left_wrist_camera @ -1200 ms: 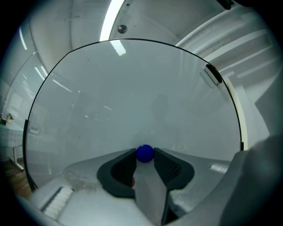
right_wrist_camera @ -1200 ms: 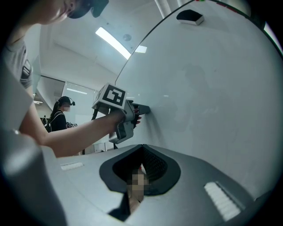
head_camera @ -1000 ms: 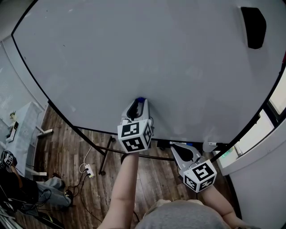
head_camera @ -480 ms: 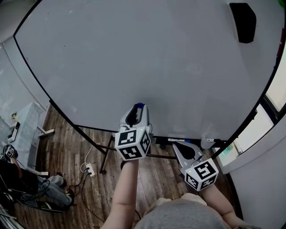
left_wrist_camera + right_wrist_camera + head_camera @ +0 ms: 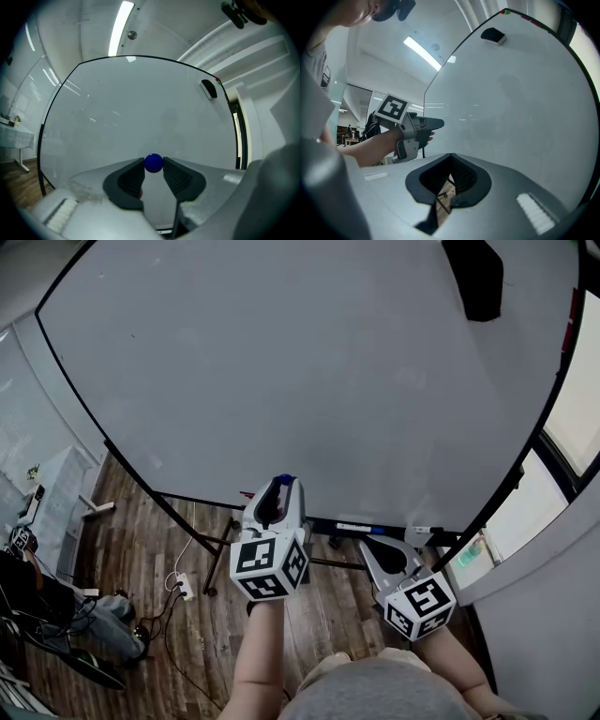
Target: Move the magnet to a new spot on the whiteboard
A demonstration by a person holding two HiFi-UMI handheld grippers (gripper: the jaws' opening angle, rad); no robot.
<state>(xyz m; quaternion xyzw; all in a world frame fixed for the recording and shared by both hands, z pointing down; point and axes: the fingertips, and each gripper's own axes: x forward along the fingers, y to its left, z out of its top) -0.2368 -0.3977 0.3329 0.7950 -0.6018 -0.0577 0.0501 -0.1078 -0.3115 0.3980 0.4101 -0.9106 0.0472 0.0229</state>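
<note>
Left gripper view first, and there it is: the small blue ball magnet (image 5: 153, 162) sits right at the tips of the left gripper (image 5: 153, 166), pinched between two ribbed black pads, one on either side. It's held by the very tips, I'd say, so the ball pokes out ahead and can meet the board before the grey jaw bodies do. Behind it the large white whiteboard (image 5: 140, 117) fills the frame. It's bare apart from a black rectangular eraser (image 5: 208, 89) parked near the top right corner, well apart from the action.

Over to the head view: that gripper points level at the lower middle of the board, just above its dark bottom edge, marker cube toward the person. Whether the magnet touches the surface, no view lets me say. It is close to the board, that much is plain.

Now the right gripper (image 5: 451, 155): its pads are pressed together at the tips with nothing between them, and only the brown wooden floor (image 5: 443, 199) shows through the slit below. It hangs low and off to the right, under the board's edge. By my reading it's simply out of the working hand's way.

My call: the magnet is picked and in carry, not yet placed. There's plenty of blank board to choose from. The next move calls for setting the ball square against the surface and easing the pinch only once it clings.
</note>
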